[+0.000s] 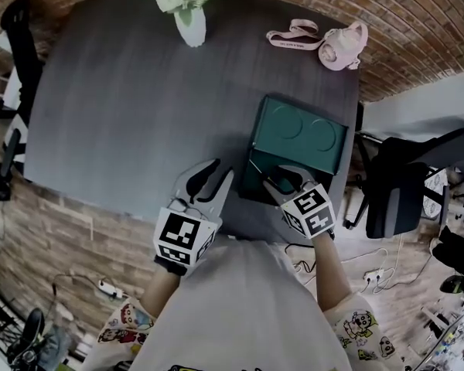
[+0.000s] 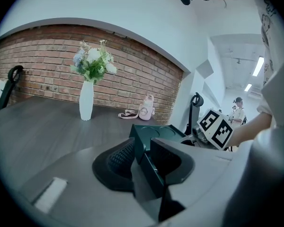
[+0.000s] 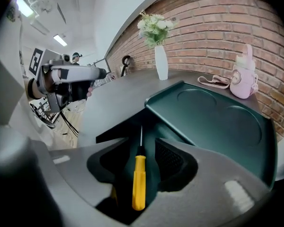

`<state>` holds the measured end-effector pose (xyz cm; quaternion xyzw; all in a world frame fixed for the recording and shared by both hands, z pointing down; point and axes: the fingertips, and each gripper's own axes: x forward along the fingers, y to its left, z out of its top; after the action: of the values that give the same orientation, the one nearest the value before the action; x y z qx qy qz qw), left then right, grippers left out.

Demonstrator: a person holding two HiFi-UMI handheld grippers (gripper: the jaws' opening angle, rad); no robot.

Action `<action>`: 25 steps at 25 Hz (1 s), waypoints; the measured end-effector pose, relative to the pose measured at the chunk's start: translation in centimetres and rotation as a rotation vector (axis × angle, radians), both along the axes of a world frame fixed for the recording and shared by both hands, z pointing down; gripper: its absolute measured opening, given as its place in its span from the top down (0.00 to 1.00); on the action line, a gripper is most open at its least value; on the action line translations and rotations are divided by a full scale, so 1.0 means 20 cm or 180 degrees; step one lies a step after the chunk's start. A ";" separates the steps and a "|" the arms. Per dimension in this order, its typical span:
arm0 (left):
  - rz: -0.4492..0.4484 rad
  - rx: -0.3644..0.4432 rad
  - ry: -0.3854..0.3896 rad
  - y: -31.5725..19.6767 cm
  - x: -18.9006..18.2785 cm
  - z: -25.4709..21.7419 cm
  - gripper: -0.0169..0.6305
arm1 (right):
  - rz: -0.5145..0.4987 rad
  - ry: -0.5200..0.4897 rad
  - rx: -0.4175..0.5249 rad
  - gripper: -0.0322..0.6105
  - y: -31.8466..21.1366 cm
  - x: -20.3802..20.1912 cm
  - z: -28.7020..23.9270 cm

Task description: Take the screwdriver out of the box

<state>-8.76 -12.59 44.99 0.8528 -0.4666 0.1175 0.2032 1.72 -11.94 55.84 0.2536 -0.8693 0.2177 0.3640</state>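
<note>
A dark green box [image 1: 298, 134] lies at the table's right edge with its drawer pulled out toward me. A yellow-handled screwdriver [image 3: 139, 181] rests in the drawer, tip pointing away. My right gripper [image 1: 282, 182] hangs low over the drawer, open, one jaw on each side of the screwdriver handle, as the right gripper view [image 3: 144, 150] shows. My left gripper [image 1: 220, 168] is at the drawer's left corner. In the left gripper view this gripper [image 2: 143, 152] is shut on the wall of the box [image 2: 156, 135]. The head view hides the screwdriver under the right gripper.
A white vase of flowers [image 1: 189, 18] stands at the table's far edge. A pink bottle with a strap [image 1: 340, 46] lies at the far right corner. An office chair [image 1: 402, 184] stands just right of the table. Brick wall lies behind.
</note>
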 end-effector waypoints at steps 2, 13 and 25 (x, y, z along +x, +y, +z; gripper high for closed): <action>-0.0006 -0.0008 0.0000 0.00 0.00 0.01 0.82 | -0.0047 0.0041 -0.0060 0.69 0.01 -0.01 0.03; -0.0032 -0.0013 0.0004 -0.01 -0.01 0.01 0.82 | -0.0329 0.0350 -0.0212 0.69 0.07 -0.01 0.17; -0.0023 -0.0021 0.0018 0.03 0.01 0.02 0.82 | -0.0497 0.0605 -0.0125 0.71 0.10 0.01 0.20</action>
<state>-8.62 -12.04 45.32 0.8507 -0.4687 0.1158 0.2078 1.86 -10.00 59.90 0.1975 -0.8436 0.1806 0.4655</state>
